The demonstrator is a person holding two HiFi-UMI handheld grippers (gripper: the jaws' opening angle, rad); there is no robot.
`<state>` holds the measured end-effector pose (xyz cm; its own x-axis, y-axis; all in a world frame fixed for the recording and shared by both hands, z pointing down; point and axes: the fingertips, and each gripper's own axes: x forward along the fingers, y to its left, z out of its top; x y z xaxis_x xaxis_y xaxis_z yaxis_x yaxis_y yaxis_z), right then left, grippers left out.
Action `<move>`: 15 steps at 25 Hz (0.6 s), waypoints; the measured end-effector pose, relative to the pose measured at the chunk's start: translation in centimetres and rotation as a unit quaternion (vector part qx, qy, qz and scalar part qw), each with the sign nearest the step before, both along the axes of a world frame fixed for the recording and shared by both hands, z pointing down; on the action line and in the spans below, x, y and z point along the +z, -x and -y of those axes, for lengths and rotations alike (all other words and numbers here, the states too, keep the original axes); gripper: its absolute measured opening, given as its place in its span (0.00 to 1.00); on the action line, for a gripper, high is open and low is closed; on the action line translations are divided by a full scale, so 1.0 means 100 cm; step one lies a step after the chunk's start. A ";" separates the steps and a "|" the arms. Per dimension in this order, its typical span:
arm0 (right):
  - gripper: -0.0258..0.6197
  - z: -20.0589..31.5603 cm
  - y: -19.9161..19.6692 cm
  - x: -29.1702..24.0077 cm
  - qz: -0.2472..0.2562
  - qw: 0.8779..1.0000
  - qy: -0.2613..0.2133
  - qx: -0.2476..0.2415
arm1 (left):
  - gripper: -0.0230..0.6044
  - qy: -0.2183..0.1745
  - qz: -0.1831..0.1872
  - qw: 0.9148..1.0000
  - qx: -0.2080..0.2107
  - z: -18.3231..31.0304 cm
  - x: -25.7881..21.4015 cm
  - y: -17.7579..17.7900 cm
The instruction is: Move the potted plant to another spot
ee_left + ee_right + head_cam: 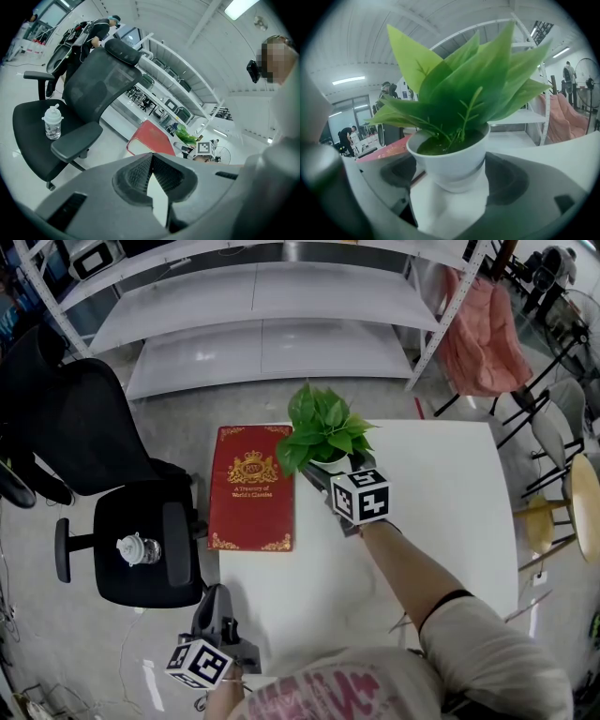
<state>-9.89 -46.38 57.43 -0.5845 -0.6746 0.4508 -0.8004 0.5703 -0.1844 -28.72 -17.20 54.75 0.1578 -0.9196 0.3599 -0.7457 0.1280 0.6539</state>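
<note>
Fingers of right gripper (451,165) wide, straddling potted plant (459,108); red book (251,486) just beside; left gripper (151,155) fingers together.

Open-plan office or lab workspace. The right gripper (328,479) reaches over a white table (450,521); beyond it runs long white metal shelving (262,315). Just left of the left gripper (214,610) stands a black mesh office chair (94,446) with a water bottle (138,549) on its seat. Well right of the right gripper are round wooden stools (542,523) and a hanging pink cloth (483,334). The gripper views show a high white ceiling with strip lights (241,7), a pedestal fan (587,79), and people (101,30) standing far off.
</note>
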 end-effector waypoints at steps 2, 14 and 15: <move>0.77 0.000 0.000 0.001 -0.005 1.000 -0.002 -0.002 | 0.04 -0.001 -0.001 1.000 -0.001 0.000 0.000 0.000; 0.73 -0.005 -0.002 0.004 -0.015 1.000 -0.005 -0.016 | 0.04 -0.004 -0.001 1.000 -0.025 -0.026 -0.015 -0.009; 0.73 -0.006 -0.002 0.005 -0.015 1.000 -0.004 -0.017 | 0.04 -0.003 -0.001 1.000 -0.028 -0.030 -0.016 -0.011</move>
